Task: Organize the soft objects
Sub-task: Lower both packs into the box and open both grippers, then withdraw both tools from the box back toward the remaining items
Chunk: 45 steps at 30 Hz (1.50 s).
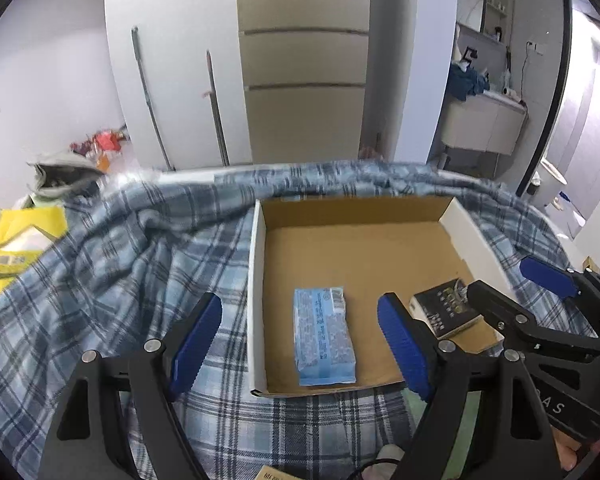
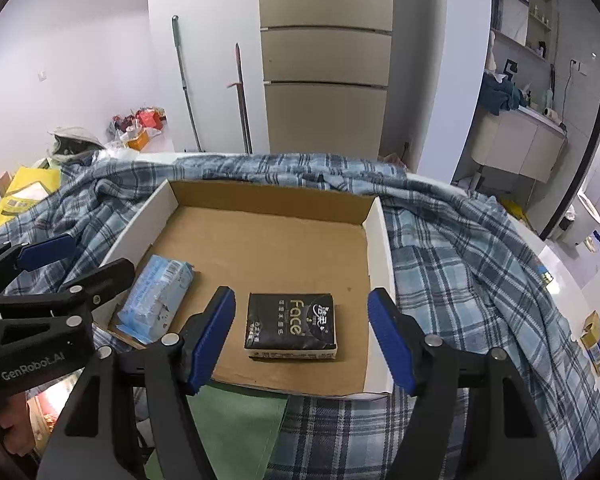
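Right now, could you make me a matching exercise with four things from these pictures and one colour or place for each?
Things:
1. blue tissue pack
2. black tissue pack
3. cardboard box
4. yellow bag

Descriptions:
a. lies on the checked blanket, holds both packs
b. in the box, on its left side
c. outside the box, far left
d. in the box, between the right gripper's open fingers

Pairs: 1-b, 2-d, 3-a, 4-c

Both wrist views look forward and down, close over the shared cardboard box (image 1: pixel 472 236) (image 2: pixel 376 248) — left beside right.
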{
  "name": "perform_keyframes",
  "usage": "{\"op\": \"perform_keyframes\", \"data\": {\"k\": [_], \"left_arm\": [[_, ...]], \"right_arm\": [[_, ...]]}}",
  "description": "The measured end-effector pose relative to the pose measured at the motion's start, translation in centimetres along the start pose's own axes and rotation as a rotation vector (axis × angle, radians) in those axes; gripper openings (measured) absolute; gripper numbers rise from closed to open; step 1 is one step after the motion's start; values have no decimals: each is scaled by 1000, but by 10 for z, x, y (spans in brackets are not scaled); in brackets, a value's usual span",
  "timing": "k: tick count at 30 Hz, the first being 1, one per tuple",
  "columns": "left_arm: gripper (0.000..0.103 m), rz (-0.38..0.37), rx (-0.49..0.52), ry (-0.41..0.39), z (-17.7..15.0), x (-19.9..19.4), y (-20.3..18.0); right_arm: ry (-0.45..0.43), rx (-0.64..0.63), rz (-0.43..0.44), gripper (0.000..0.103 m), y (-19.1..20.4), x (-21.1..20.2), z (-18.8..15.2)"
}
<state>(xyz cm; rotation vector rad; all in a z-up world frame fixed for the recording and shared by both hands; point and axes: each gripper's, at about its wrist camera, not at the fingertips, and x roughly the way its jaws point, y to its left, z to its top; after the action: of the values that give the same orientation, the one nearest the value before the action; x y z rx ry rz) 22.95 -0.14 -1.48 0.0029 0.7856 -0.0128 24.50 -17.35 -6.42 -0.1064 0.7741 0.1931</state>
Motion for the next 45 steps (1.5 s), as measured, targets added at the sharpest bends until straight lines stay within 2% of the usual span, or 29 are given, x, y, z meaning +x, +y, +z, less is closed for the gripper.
{"op": "perform_keyframes", "data": {"k": [4,7,9,14,17,20,23,24,26,29,32,34,41,44,45], "left_arm": [[82,6,0,-108,9,-41,-1],[82,-13,-33,-189,9,-78,2],[82,6,-28,-239,6,-98,1],[82,2,2,-378,-15,-160,-6],[82,-13,14,-433,-29,-190,-8],[82,-14,32,-470,-46,-213,-11],[82,-20,48,-482,-69,-224,-10],[82,-16,48,-483,-75,-223,-9],[82,-8,52,-483,-90,-217,-8],[82,-29,21,-471,-106,-206,-2],[82,-44,16,-472,-118,-197,0],[82,-50,17,-460,-124,-191,0],[82,-52,17,-404,-134,-159,1],[82,-3,29,-360,-137,-145,2],[82,-13,20,-356,-138,-145,4]], "right_arm": [[-58,-5,0,68,-1,-26,9],[-128,8,-8,68,-4,-57,15],[-191,15,-26,68,-7,-83,16],[-307,21,-32,70,-13,-137,9],[-347,-7,-16,71,-10,-162,0],[-387,-55,-40,71,-2,-181,-14],[-398,-23,-14,71,-3,-192,-31],[-409,-14,-30,71,-3,-194,-37],[-427,-11,-50,71,-2,-197,-49],[-417,17,-32,71,-4,-192,-66],[-360,42,2,71,-3,-174,-78],[-305,53,-9,71,-1,-158,-89],[-216,20,-6,71,6,-125,-109],[-182,18,12,71,6,-116,-114],[-170,25,19,71,4,-113,-115]]}}
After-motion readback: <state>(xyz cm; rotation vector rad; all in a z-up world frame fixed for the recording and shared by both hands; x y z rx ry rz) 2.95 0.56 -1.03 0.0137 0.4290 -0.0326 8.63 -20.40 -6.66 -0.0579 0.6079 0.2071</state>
